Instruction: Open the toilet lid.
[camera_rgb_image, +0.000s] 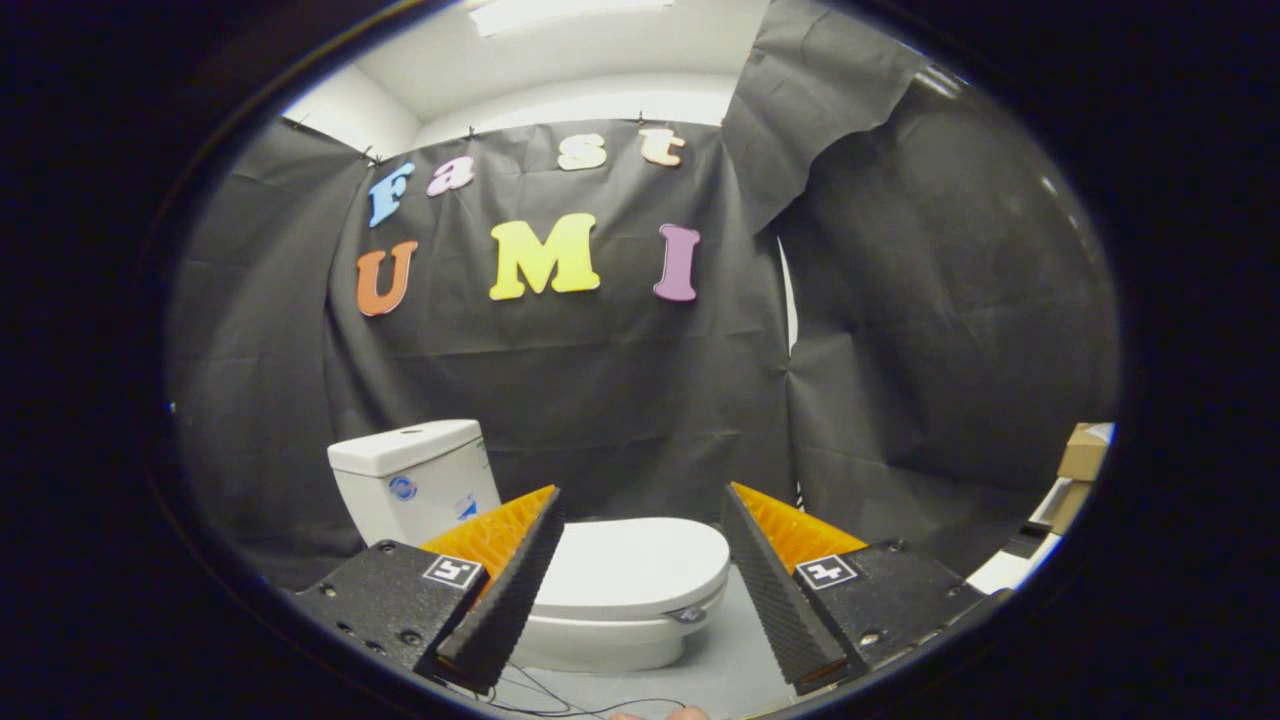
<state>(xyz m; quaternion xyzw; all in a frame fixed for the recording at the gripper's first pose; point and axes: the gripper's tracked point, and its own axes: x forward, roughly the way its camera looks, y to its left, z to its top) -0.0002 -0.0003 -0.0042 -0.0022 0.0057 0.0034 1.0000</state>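
Gripper view — the claw (640, 500) stands wide open, gripping nothing. The toilet lid (628, 566), closed flat on the bowl, lies beyond and between the fingers; the cistern (412, 478) stands behind the left finger.

toilet lid (630, 565) beyond open tongs (640, 520)

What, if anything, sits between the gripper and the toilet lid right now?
Nothing visible. The gripper is open, and the closed toilet lid lies just ahead between its fingers, with only bare floor in the gap. The tank stands behind.
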